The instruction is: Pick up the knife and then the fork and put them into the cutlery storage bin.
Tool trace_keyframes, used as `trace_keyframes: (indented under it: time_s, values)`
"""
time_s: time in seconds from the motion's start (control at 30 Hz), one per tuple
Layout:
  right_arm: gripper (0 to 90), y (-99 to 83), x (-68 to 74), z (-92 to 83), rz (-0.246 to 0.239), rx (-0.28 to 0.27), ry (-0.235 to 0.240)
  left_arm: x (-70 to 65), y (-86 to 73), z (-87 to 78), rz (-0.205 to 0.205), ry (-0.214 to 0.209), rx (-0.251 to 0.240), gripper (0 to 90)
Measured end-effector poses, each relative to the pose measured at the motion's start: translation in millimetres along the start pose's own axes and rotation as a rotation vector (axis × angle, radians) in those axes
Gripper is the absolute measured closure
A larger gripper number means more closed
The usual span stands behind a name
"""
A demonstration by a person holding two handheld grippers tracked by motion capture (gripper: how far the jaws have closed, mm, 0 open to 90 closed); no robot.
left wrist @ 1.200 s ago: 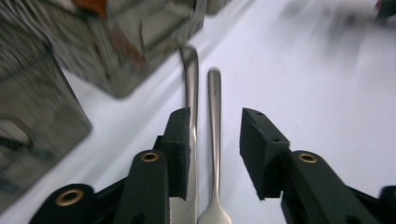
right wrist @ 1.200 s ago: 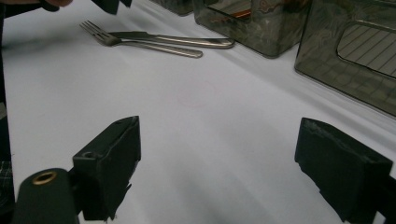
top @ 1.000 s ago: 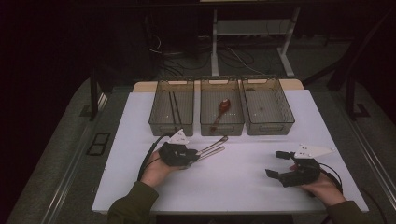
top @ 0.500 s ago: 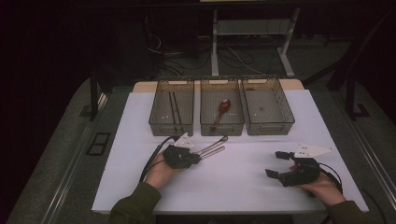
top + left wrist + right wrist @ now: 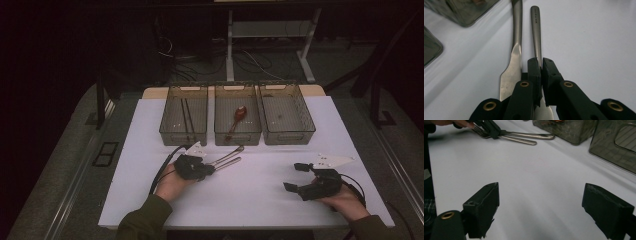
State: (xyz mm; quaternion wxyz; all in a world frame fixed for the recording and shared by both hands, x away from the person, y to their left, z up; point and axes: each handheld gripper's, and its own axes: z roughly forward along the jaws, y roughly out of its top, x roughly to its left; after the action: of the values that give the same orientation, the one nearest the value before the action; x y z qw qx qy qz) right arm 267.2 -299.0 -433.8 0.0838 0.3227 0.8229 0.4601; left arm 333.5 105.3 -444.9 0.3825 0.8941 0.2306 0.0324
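Two steel utensils lie side by side on the white table, handles pointing toward the bins. My left gripper (image 5: 207, 170) (image 5: 539, 61) is shut on the right-hand utensil's handle (image 5: 536, 32) (image 5: 231, 162), and both pads press its sides. The other utensil (image 5: 512, 62) lies untouched just left of the jaws. In the right gripper view, fork tines (image 5: 477, 131) stick out behind the left gripper. My right gripper (image 5: 295, 177) (image 5: 540, 187) rests low over bare table at the front right, open wide with nothing between its fingers.
Three clear bins stand in a row at the back. The left bin (image 5: 162, 132) holds dark sticks (image 5: 187, 115), the middle bin (image 5: 237, 136) a reddish-brown spoon (image 5: 238, 117), and the right bin (image 5: 311, 125) looks bare inside. The white table surface (image 5: 260, 200) stretches between my hands.
The left gripper's jaws have drawn together on the utensil handle. Both hands stay where they were, and the utensils have not shifted.
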Motion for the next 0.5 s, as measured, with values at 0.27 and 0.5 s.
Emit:
trace_keyframes:
  time_s: [0.27, 0.5]
  values:
    - [14.2, 10.9, 6.9, 6.1, -0.053, 0.032, 0.002, -5.7, 7.7, -7.8, 0.017, -0.019, -0.033, 84.8]
    - [15.0, 23.6, 11.1, 20.0, -0.095, 0.048, 0.013, -13.1, 15.4, -6.6, 0.045, -0.045, -0.041, 84.8]
